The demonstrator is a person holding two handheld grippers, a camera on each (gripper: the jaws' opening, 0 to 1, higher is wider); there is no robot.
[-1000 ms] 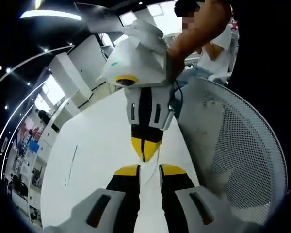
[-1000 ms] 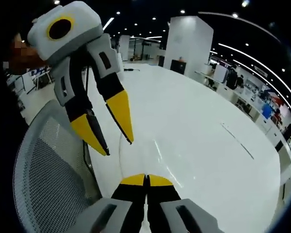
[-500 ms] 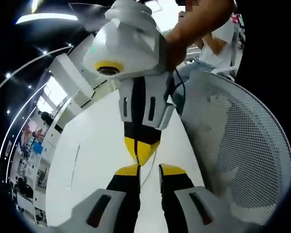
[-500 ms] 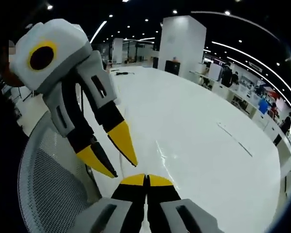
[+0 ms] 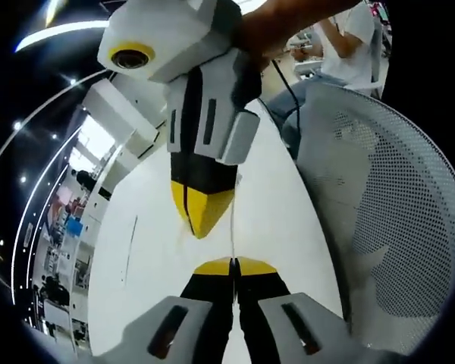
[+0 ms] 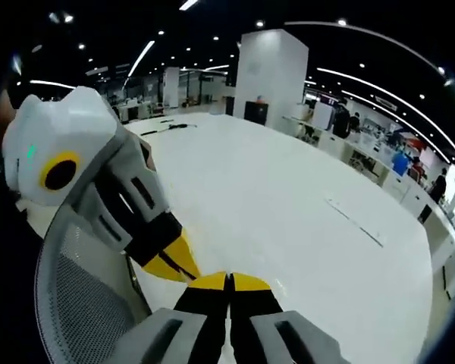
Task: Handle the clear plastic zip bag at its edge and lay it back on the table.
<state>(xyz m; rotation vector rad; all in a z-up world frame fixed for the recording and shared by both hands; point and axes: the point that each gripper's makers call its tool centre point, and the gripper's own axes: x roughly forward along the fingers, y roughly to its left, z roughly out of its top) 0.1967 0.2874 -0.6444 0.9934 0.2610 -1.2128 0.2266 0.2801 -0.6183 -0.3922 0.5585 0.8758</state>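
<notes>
Pinching bag edge (image 5: 233,227), both grippers (image 5: 232,264) (image 6: 228,279), unlabelled

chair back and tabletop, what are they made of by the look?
Chair back: pale grey mesh, likely plastic or coated fabric, going by the regular grid of small holes and matte look. Table: smooth white top, probably laminate or painted board; it has a soft sheen reflecting the ceiling lights. Exact material can't be told.

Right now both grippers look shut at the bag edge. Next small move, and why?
Probably lower both together toward the white table before opening. The left gripper and right gripper both show shut jaws meeting at a thin edge of the clear plastic zip bag, held close beside the mesh chair back. How far above the tabletop it hangs, I cannot tell.
</notes>
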